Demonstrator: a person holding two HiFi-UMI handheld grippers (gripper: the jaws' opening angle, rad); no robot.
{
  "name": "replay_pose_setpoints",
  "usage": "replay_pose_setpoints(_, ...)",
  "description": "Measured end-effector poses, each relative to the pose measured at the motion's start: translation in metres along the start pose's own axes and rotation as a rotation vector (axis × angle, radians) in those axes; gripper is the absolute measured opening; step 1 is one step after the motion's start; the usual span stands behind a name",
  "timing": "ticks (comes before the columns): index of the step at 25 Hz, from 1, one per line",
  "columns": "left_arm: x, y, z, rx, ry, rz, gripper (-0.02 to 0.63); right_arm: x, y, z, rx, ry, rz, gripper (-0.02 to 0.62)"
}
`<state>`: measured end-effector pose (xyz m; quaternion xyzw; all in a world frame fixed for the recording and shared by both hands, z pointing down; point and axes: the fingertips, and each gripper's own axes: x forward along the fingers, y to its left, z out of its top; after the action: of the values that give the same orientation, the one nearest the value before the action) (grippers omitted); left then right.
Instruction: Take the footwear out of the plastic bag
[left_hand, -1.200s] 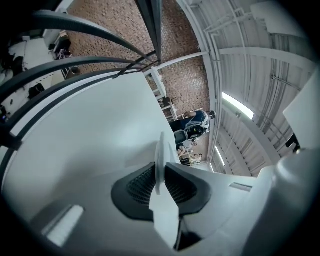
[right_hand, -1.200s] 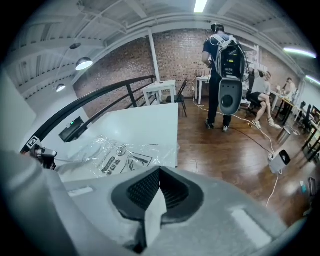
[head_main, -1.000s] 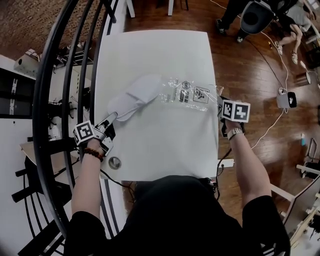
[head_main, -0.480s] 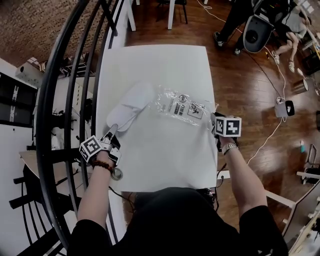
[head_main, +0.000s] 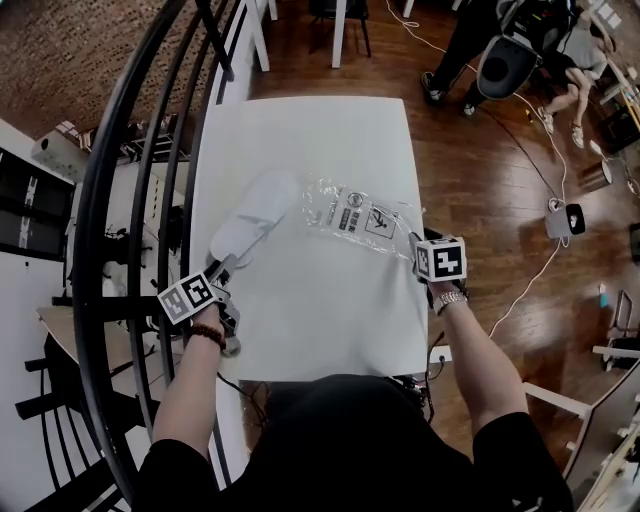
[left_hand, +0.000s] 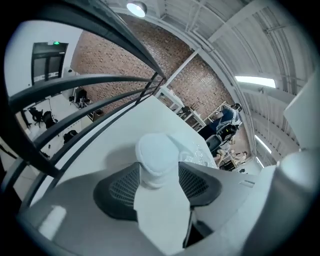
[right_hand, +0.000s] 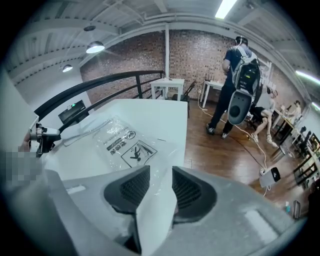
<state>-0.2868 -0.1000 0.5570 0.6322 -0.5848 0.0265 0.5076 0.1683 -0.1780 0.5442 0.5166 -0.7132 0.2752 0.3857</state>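
Note:
A white slipper (head_main: 255, 212) lies flat on the white table (head_main: 300, 130), left of the middle. Its near end (left_hand: 157, 150) sits between the jaws of my left gripper (head_main: 226, 265) (left_hand: 159, 186), which are opening wide, the pads standing off its sides. To its right lies the clear plastic bag (head_main: 360, 215) (right_hand: 125, 142) with black print, flat and empty-looking. A corner of it runs between the jaws of my right gripper (head_main: 415, 243) (right_hand: 161, 187), which are opening too, with a gap between the pads.
A black curved railing (head_main: 130, 200) runs close along the table's left side. The table's right edge drops to a wooden floor (head_main: 500, 200) with cables and a small white device (head_main: 563, 220). A person with a backpack (right_hand: 240, 85) stands beyond the far corner.
Both hands have drawn a little towards me. The bag has slid right and turned slightly, so the slipper's toe now lies clear of its mouth.

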Motion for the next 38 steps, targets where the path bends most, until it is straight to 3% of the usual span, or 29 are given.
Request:
replay_pose_setpoints(6, -0.013, -0.023, -0.016, 0.072, -0.049, 0.041, 0.233, -0.017, 0.015, 0.011, -0.113, -0.088, 0.032, 0.120)
replay_pose_setpoints(10, -0.016, -0.072, -0.033, 0.202, -0.072, 0.000, 0.175, -0.036, 0.040, 0.014, -0.200, -0.160, 0.106, 0.113)
replay_pose_setpoints(15, -0.026, -0.146, -0.061, 0.376, -0.092, -0.066, 0.104, -0.067, 0.072, 0.009, -0.296, -0.239, 0.213, 0.014)
replay_pose_setpoints(21, -0.038, -0.207, -0.098, 0.492, -0.110, -0.104, 0.020, -0.098, 0.106, -0.003, -0.363, -0.292, 0.315, -0.008)
replay_pose_setpoints(38, -0.074, -0.299, -0.164, 0.809, -0.160, -0.169, 0.015, -0.173, 0.160, -0.025, -0.495, -0.476, 0.422, -0.008)
